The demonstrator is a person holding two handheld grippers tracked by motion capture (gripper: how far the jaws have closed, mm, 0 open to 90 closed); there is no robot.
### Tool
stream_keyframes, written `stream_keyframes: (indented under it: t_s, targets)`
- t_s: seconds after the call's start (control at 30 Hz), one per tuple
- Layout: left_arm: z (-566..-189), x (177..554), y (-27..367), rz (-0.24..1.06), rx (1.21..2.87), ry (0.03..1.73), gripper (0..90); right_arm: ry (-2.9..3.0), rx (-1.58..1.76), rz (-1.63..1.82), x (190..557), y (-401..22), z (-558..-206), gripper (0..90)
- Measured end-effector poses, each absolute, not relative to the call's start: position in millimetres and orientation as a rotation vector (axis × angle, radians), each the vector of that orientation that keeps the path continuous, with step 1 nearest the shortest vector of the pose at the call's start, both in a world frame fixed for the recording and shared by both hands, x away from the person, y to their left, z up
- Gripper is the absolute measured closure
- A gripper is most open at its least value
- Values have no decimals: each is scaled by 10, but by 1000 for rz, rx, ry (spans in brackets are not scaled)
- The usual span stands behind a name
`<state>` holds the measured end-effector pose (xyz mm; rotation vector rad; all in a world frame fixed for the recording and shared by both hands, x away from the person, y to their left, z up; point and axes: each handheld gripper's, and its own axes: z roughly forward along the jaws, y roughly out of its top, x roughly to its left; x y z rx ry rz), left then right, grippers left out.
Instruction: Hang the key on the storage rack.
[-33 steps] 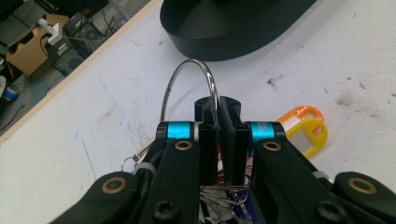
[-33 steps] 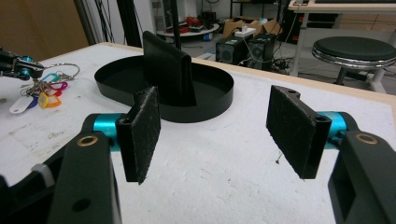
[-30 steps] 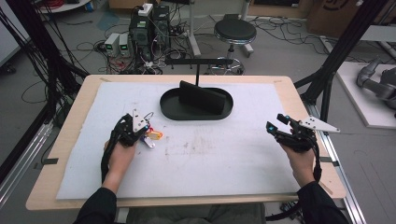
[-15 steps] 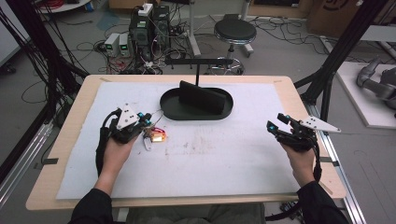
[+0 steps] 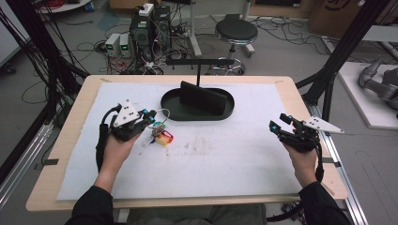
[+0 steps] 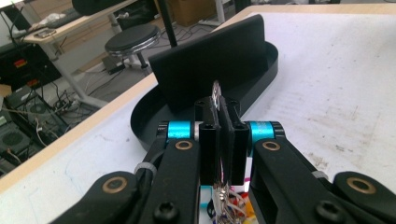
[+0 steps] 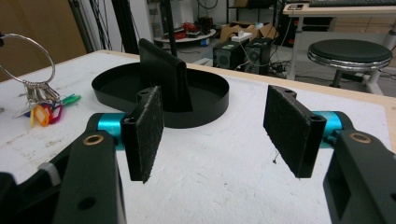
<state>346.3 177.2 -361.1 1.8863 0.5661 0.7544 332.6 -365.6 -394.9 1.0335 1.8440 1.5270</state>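
Note:
A bunch of keys (image 5: 161, 136) with orange and pink tags hangs from a thin metal ring (image 5: 163, 112) over the left part of the white mat. My left gripper (image 5: 151, 115) is shut on that ring (image 6: 216, 91), jaws level and pointing right toward the black oval tray (image 5: 220, 114). The ring (image 7: 29, 56) and dangling keys (image 7: 42, 112) also appear at the left of the right gripper view; whether the tags touch the mat I cannot tell. My right gripper (image 5: 278, 121) hovers at the mat's right side, open (image 7: 217, 126), nothing between its pads.
An upright black slab (image 5: 202, 97) stands in the tray at the mat's far middle, with a black T-shaped stand (image 5: 198, 63) behind it. White mat (image 5: 225, 159) covers the wooden table (image 5: 70, 140). A stool and cables lie on the floor beyond.
My left gripper has risen and tipped from pointing down to level, lifting the ring so the keys hang below it. The right gripper has stayed where it was.

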Motion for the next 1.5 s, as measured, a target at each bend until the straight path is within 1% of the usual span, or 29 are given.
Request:
stream_keyframes:
  t_s: [0.63, 1.23, 1.5]
  targets:
    - [-3308, 3529, 1734, 728, 1814, 494, 864, 1834, 1046, 1531, 3327, -3670, -3948, 395]
    - [-3002, 3712, 1673, 717, 1742, 466, 865, 1824, 1057, 1538, 3330, -3686, -3949, 403]
    - [-2948, 3839, 1650, 708, 1717, 473, 865, 1822, 1056, 1540, 3332, -3688, -3949, 403]
